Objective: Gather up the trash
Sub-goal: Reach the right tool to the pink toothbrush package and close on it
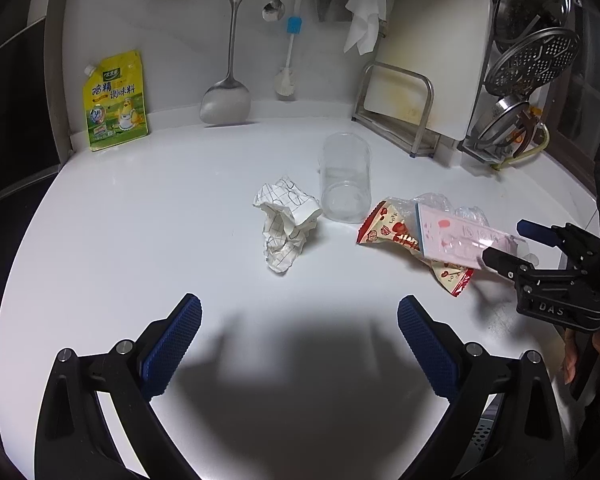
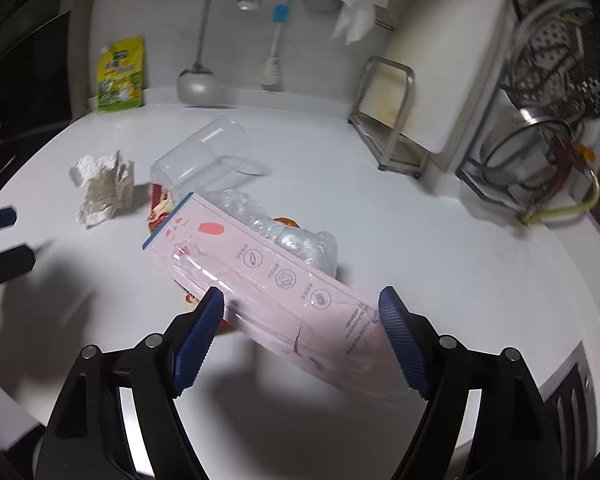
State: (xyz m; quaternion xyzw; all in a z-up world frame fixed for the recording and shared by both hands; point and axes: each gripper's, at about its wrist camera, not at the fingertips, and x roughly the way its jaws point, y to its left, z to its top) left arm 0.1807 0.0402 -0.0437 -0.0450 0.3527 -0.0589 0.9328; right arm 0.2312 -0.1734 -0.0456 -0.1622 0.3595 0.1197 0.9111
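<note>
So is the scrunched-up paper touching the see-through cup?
Apart. The right wrist view shows a strip of white counter between the scrunched-up paper and the tipped clear cup. The left wrist view only makes them look close.

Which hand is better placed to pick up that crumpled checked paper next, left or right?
Left. The left gripper is open and empty, with the crumpled paper just ahead of it. The right gripper has the pink package between its fingers.

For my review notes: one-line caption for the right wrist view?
Right gripper straddling a pink package over the white counter, with a tipped clear cup and crumpled paper behind.
</note>
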